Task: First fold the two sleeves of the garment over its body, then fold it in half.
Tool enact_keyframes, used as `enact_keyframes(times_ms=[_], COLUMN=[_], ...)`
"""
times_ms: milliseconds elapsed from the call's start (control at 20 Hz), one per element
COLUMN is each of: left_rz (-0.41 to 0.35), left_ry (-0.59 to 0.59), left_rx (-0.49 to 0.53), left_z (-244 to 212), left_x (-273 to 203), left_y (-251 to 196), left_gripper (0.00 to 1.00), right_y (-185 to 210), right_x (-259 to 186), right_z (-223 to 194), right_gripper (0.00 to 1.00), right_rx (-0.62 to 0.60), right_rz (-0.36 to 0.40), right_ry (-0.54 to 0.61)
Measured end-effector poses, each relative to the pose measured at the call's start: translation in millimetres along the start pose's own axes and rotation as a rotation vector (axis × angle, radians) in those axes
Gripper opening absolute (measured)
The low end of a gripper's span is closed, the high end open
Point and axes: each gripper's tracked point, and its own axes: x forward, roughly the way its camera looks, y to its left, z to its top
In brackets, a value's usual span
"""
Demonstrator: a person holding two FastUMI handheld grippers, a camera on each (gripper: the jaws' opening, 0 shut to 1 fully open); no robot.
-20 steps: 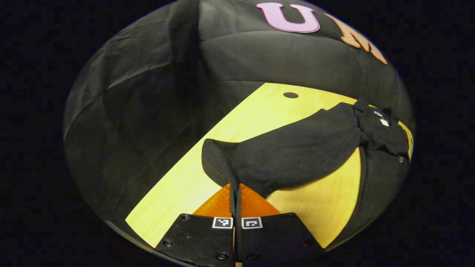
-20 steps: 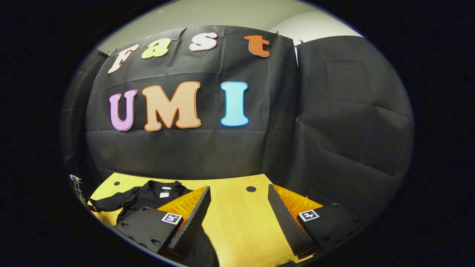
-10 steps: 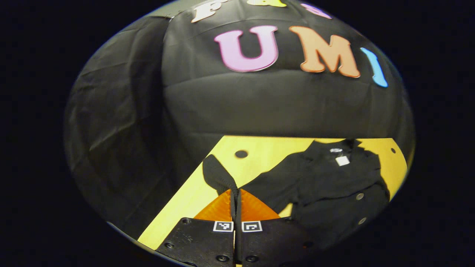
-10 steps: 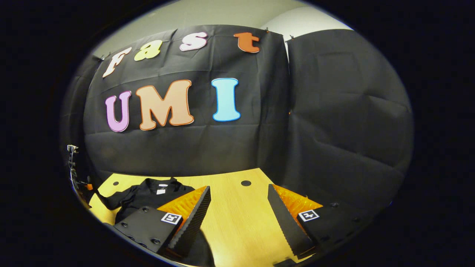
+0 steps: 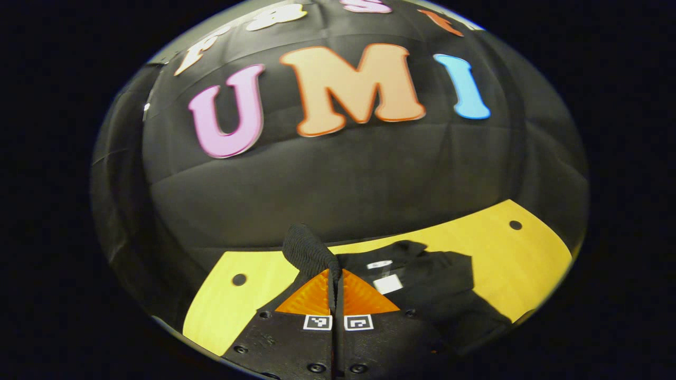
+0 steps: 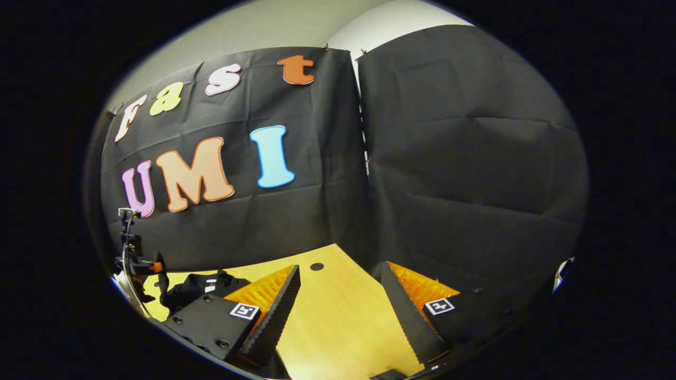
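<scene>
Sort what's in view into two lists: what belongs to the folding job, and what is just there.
Belongs to the job:
- black garment on the table
- its sleeve cuff, pinched in the left gripper
- right gripper, open above the table

Just there:
- wooden table
- round holes in the tabletop

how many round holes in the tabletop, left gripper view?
2: one hole near the table's left end, another near its right end. The garment and left gripper may hide more.
</scene>
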Motion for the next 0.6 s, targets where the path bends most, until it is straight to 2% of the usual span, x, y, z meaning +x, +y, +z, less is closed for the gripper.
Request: enact_keyframes(times_ms=[250, 450, 600], left_rz=[-0.144, -0.159, -0.224], left_ry=[0.075, 0.172, 0.168], left_rx=[0.002, -0.017, -0.076], left_z=[-28, -63, -61], left_x=[31, 39, 39], left_y=[-124, -161, -197], left_gripper=[0.00, 0.00, 0.08], right_y=[-40, -47, -49], right_x=[-1, 8, 19], right_z=[-7, -8, -10], right_gripper=[0.98, 0.98, 0.98], right_rx=[-0.031, -0.037, -0.047], right_rz=[-0.061, -0.051, -0.033], right_ry=[0.041, 0.066, 0.083])
